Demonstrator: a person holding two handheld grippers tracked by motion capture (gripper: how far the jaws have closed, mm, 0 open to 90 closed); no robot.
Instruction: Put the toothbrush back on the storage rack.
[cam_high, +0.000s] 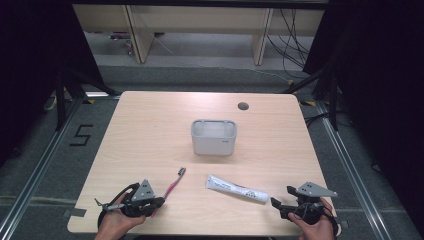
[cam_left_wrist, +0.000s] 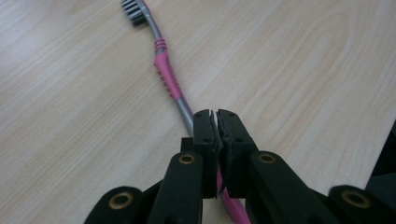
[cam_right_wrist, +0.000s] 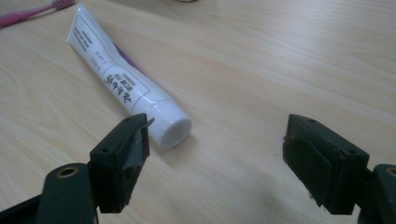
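Centrally, the wooden table (cam_high: 150, 130) carries a grey bin (cam_high: 214, 136) at the middle of the high view. Below it and slightly right lies the white toothpaste tube (cam_high: 237, 189), cap toward the lower right. The right gripper (cam_right_wrist: 215, 158) stands wide open just beside that cap, not touching it. At lower left, the left gripper (cam_left_wrist: 217, 135) is clamped on the handle of the pink toothbrush (cam_left_wrist: 164, 70), whose bristled head points to the upper left in the left gripper view.
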